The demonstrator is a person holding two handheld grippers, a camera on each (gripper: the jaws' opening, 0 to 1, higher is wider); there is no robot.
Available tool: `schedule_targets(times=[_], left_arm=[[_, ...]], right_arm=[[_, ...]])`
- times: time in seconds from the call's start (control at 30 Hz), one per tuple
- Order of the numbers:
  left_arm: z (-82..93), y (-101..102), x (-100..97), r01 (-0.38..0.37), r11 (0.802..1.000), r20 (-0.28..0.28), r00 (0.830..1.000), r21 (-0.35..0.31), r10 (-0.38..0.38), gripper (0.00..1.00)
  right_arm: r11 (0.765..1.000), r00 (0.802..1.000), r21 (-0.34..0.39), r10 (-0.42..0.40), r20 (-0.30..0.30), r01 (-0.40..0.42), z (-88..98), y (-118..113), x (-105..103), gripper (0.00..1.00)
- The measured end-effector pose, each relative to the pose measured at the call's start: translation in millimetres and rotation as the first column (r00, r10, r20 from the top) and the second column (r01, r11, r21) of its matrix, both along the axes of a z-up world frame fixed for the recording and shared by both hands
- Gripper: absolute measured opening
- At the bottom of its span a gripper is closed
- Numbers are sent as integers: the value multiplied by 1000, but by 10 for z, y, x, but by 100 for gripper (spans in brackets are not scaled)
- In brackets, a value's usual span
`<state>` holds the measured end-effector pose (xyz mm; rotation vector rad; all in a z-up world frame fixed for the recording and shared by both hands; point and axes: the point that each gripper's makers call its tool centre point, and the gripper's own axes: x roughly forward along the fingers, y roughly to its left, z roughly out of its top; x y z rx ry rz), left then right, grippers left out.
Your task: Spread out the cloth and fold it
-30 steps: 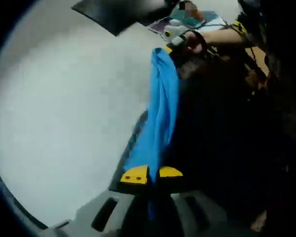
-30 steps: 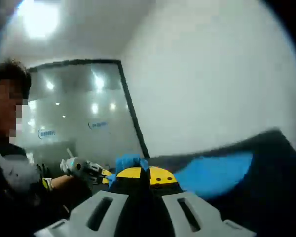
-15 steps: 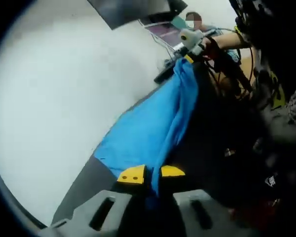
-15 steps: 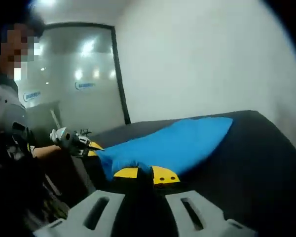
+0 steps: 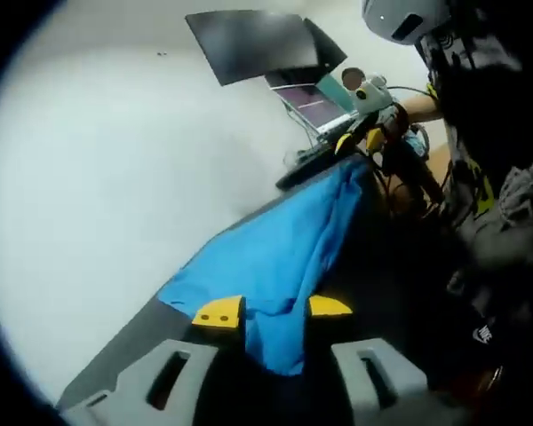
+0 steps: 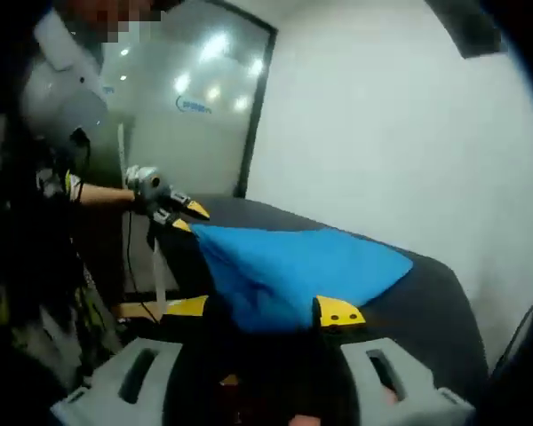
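I hold the blue cloth [image 5: 275, 257] stretched over the dark table [image 6: 435, 293], left gripper [image 5: 271, 311] and right gripper [image 6: 262, 311] jaws each clamped on a corner. Spreading is nearly done; folding remains.

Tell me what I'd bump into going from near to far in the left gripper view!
The left gripper at the bottom → the blue cloth stretched over the dark table → the right gripper holding the cloth's far end → the dark monitor.
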<state>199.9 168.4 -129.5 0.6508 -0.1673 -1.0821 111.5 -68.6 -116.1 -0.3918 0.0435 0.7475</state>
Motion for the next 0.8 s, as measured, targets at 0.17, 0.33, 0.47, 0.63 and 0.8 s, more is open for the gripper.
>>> schedule_targets(times=[0.17, 0.33, 0.47, 0.63, 0.8], left_arm=[[-15, -2, -18, 42, 996, -47, 998, -84, -46, 21], [-46, 19, -10, 55, 996, -139, 988, -72, -64, 21], [-102, -24, -47, 81, 996, -184, 979, -39, -87, 14], [-105, -14, -17, 21, 999, -337, 941, -45, -35, 1], [396, 23, -5, -41, 987, -263, 965, -155, -2, 0]], right_arm=[[999, 999, -21, 33, -11, -33, -150, 59, 76, 33], [996, 999, -75, 43, 3, -43, -242, 115, 149, 31], [1000, 1000, -22, -13, -7, 13, -186, 23, 200, 10], [999, 999, 21, -36, -17, 36, -50, -12, 214, 4], [995, 997, 88, -51, 63, 45, 384, -46, 174, 3]])
